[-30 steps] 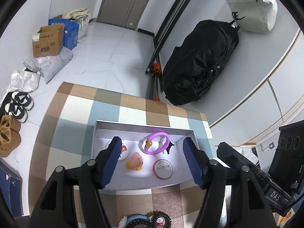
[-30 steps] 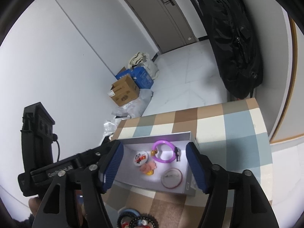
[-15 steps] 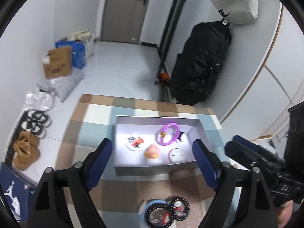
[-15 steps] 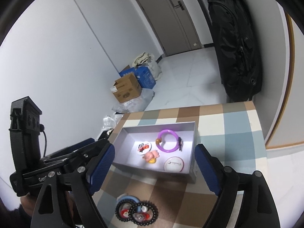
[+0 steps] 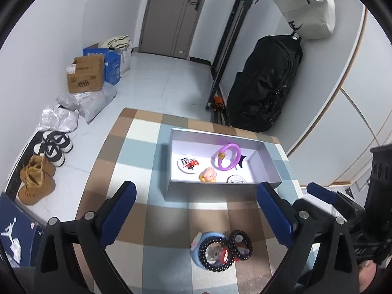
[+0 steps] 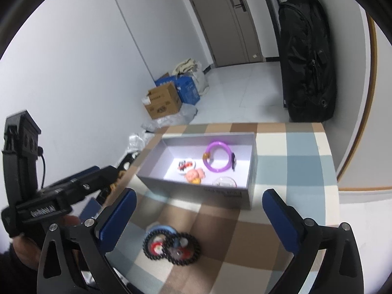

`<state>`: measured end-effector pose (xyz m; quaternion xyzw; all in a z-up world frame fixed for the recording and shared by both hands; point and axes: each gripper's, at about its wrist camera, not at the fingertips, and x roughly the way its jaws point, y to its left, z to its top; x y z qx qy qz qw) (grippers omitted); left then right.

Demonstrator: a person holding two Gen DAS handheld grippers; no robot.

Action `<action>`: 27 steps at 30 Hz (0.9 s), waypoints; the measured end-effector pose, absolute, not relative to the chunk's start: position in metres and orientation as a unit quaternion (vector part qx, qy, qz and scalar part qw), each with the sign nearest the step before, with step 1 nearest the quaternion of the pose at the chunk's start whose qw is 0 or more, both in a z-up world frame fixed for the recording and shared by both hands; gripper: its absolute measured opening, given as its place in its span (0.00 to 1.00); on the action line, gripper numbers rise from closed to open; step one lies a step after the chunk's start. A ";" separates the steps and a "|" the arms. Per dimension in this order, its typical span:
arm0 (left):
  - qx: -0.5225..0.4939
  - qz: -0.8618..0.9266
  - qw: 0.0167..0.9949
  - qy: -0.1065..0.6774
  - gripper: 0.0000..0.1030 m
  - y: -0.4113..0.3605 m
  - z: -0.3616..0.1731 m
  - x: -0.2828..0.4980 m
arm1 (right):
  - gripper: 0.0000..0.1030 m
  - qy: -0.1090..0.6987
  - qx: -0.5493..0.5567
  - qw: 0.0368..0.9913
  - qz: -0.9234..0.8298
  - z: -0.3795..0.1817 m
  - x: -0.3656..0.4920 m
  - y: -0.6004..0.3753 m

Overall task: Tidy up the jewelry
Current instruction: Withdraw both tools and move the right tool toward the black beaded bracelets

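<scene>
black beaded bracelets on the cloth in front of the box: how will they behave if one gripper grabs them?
The black beaded bracelets look like loose bead loops, so probably floppy, sagging when lifted. Two loops overlap on a blue round item, so one may drag the other. Round beads could slip between flat blue pads.

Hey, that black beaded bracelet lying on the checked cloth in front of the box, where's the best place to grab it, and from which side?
Probably from above, pinching the near arc of the black beaded bracelet across its bead strand. It lies flat, overlapping a second black ring, so the outer edge looks freest.
</scene>
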<state>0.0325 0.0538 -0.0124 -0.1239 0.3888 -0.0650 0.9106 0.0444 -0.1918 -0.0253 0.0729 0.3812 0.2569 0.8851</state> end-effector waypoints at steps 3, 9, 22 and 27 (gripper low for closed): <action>-0.133 -0.061 0.908 0.394 0.94 0.057 -0.015 0.031 | 1.00 0.395 0.040 0.884 0.248 -0.034 0.040 -0.186; -0.146 -0.052 0.901 0.406 0.94 0.062 -0.021 0.027 | 1.00 0.435 0.013 0.862 0.260 -0.055 0.036 -0.179; -0.167 -0.043 0.880 0.442 0.94 0.081 -0.039 0.025 | 0.90 0.501 -0.010 0.811 0.303 -0.090 0.027 -0.155; -0.185 -0.050 0.875 0.444 0.94 0.085 -0.039 0.027 | 0.72 0.510 -0.018 0.804 0.305 -0.097 0.030 -0.150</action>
